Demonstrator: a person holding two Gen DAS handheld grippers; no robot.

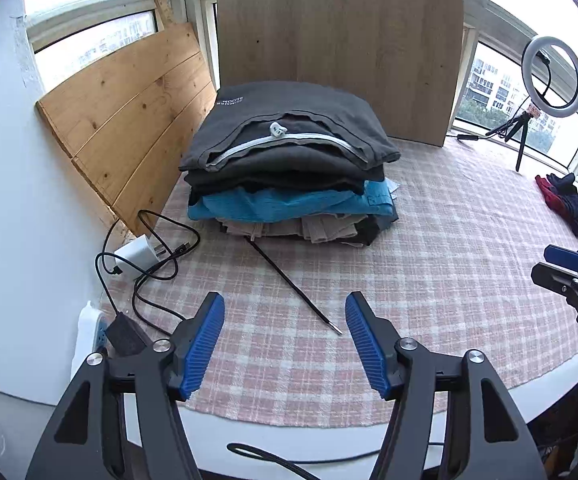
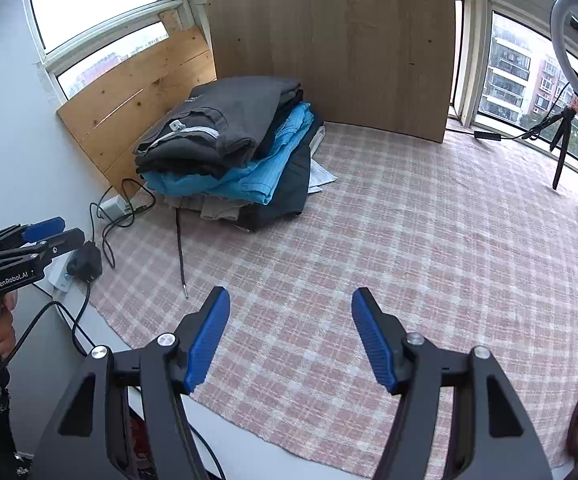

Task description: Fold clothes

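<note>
A stack of folded clothes [image 1: 289, 160] stands at the back of the checked tablecloth [image 1: 429, 260], dark grey on top, blue and beige below; it also shows in the right wrist view [image 2: 233, 152]. A black drawstring [image 1: 293, 284] trails from the stack toward me. My left gripper [image 1: 285, 308] is open and empty, held over the cloth in front of the stack. My right gripper [image 2: 289, 304] is open and empty over the bare cloth, further right. Unfolded red and dark clothes [image 1: 569, 208] lie at the far right edge.
Wooden boards [image 1: 337, 48] lean against the windows behind the stack. A white charger [image 1: 137, 256], black cables and a power strip [image 1: 89, 332] lie at the left edge. A ring light on a tripod [image 1: 549, 80] stands at the back right.
</note>
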